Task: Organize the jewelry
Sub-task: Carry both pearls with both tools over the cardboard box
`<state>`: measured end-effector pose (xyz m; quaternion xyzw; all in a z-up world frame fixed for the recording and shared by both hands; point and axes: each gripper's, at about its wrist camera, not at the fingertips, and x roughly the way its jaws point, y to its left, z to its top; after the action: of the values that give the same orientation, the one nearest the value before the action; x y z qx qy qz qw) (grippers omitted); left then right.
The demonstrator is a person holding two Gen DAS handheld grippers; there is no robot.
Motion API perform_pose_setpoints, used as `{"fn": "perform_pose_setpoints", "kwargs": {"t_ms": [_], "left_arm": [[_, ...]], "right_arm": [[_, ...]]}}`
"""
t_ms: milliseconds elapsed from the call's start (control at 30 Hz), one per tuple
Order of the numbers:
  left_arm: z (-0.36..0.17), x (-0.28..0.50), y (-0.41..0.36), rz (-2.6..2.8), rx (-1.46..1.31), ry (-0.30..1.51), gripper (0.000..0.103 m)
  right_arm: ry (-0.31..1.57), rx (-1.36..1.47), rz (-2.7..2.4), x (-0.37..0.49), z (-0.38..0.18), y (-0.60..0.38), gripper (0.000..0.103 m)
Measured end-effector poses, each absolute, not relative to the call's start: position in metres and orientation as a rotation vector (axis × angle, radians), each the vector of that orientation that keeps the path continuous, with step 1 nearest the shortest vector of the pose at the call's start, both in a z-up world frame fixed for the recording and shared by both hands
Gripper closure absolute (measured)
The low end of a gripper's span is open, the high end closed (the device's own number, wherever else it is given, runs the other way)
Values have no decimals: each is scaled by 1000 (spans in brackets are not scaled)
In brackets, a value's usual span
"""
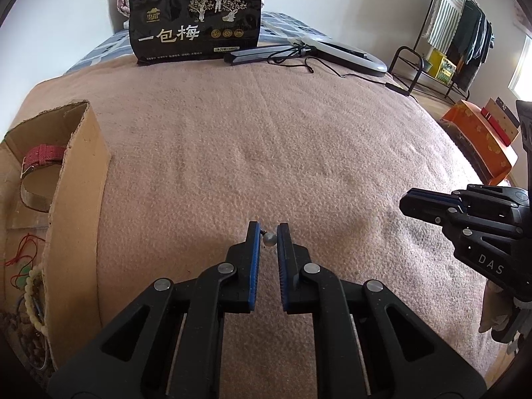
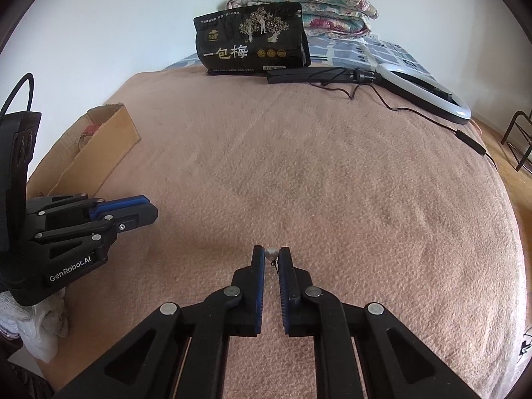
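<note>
My left gripper (image 1: 269, 232) is shut on a small pearl earring (image 1: 269, 238) held between its blue-padded tips above the pink blanket. My right gripper (image 2: 272, 255) is shut on a second pearl earring (image 2: 271, 253) with a thin dark hook hanging below it. Each gripper shows in the other's view, the right gripper (image 1: 407, 201) at the right and the left gripper (image 2: 151, 211) at the left. A cardboard box (image 1: 78, 179) lies at the left, holding a red-strapped watch (image 1: 40, 158), a cream bead bracelet (image 1: 33, 291) and red cords.
A black snack bag (image 1: 196, 21) stands at the far side with folded quilts behind it. A ring light (image 2: 422, 91) with a cable lies at the far right. An orange box (image 1: 478, 139) and a clothes rack (image 1: 459, 33) stand off the bed's right edge.
</note>
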<state>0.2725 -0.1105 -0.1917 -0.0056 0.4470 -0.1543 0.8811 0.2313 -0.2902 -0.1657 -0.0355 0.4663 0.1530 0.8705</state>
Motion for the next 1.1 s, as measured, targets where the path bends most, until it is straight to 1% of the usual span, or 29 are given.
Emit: {"fn": "perform_pose_setpoints", "kwargs": {"t_ms": [567,1100], "left_arm": [[-132,244,-86,-316,-49,834,95],[-76,205,-29,-256,-56,732,95]], "right_arm": [[886,-49,336,203,-104,-280,97],[809,-98,416,171,-42,-222,97]]}}
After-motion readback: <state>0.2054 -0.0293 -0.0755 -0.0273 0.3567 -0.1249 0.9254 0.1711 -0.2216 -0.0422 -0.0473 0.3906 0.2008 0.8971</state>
